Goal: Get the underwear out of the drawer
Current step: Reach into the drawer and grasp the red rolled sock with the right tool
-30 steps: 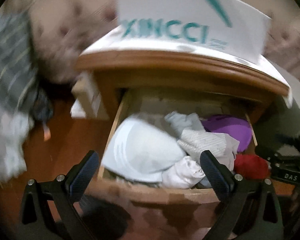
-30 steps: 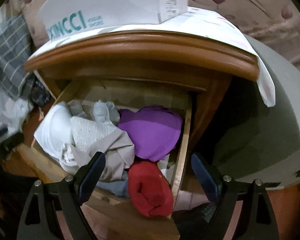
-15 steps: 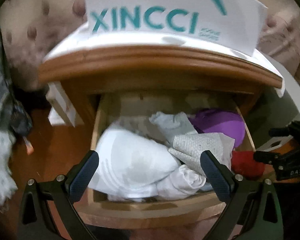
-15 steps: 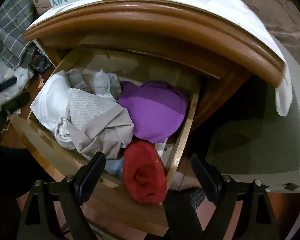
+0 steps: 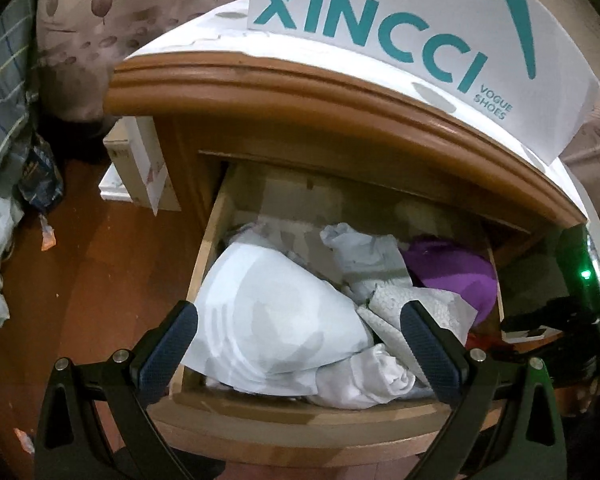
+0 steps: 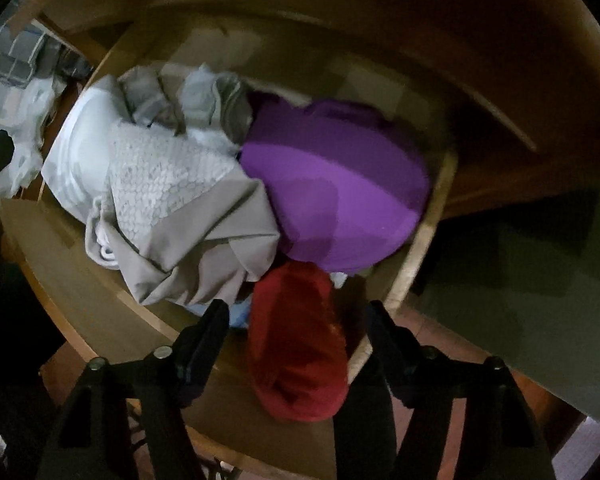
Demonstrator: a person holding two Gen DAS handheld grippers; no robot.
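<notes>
The wooden drawer stands pulled out and full of underwear. A white padded bra lies at its left, a grey lace garment in the middle and a purple piece at the right. My left gripper hovers open above the bra, touching nothing. My right gripper points straight down over a rolled red garment at the drawer's front right corner. Its jaws are closing with the red roll between them, and small gaps still show at both pads. The purple piece lies just beyond.
A white XINCCI shoe box sits on the nightstand top. A small white box stands on the wooden floor at the left, near plaid fabric. A grey-green mattress side is right of the drawer.
My right gripper tipped downward and sank onto the red roll, and its jaws narrowed around it. My left gripper drifted closer over the drawer and stayed open.
</notes>
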